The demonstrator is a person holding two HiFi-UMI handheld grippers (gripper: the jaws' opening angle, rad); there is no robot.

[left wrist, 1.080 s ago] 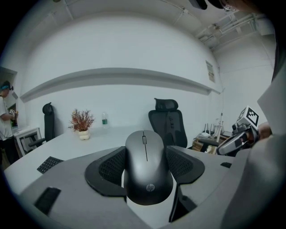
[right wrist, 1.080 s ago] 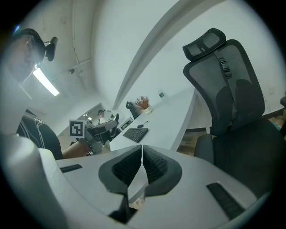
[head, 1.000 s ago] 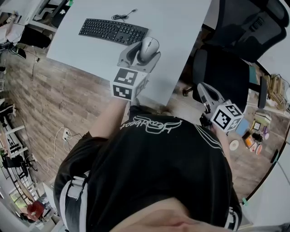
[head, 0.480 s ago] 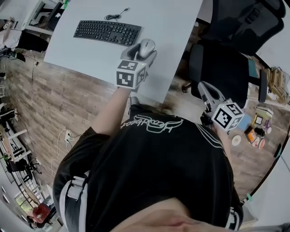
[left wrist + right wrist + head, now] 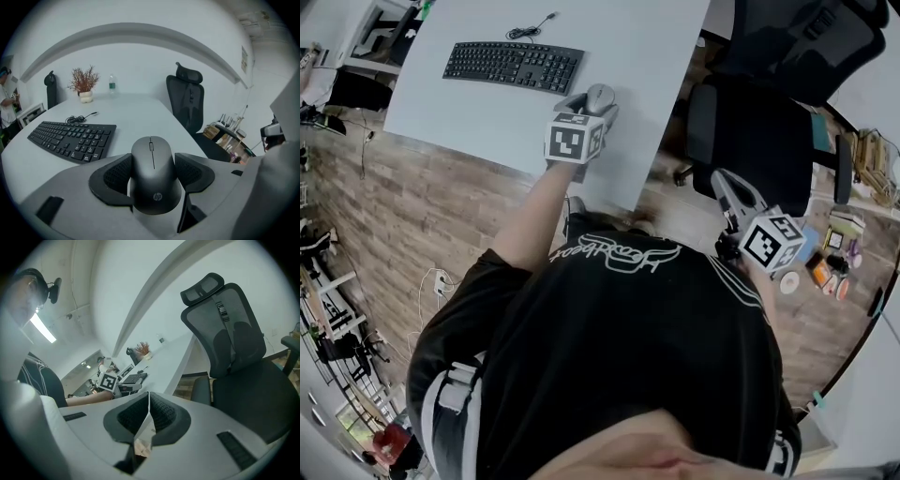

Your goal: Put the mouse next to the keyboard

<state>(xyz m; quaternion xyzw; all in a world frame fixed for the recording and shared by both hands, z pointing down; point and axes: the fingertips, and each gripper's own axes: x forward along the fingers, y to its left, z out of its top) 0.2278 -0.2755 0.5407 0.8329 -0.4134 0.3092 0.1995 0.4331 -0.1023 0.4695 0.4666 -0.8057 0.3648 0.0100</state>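
A grey mouse (image 5: 153, 174) sits between the two black pads of my left gripper (image 5: 153, 177), which is shut on it. Seen from the head view, the mouse (image 5: 598, 97) and left gripper (image 5: 586, 105) hover over the white desk (image 5: 637, 56), just right of the black wired keyboard (image 5: 513, 67). From the left gripper view the keyboard (image 5: 72, 139) lies ahead to the left. My right gripper (image 5: 724, 192) hangs off the desk beside the office chair; its pads (image 5: 161, 414) are pressed together with nothing between them.
A black office chair (image 5: 769, 103) stands right of the desk, large in the right gripper view (image 5: 234, 357). A potted plant (image 5: 85, 84) and a bottle (image 5: 112, 85) stand at the desk's far end. Small items lie on the wooden floor (image 5: 825, 272).
My left gripper carried the mouse forward over the desk, closer to the keyboard's right end. The right gripper stayed where it was.
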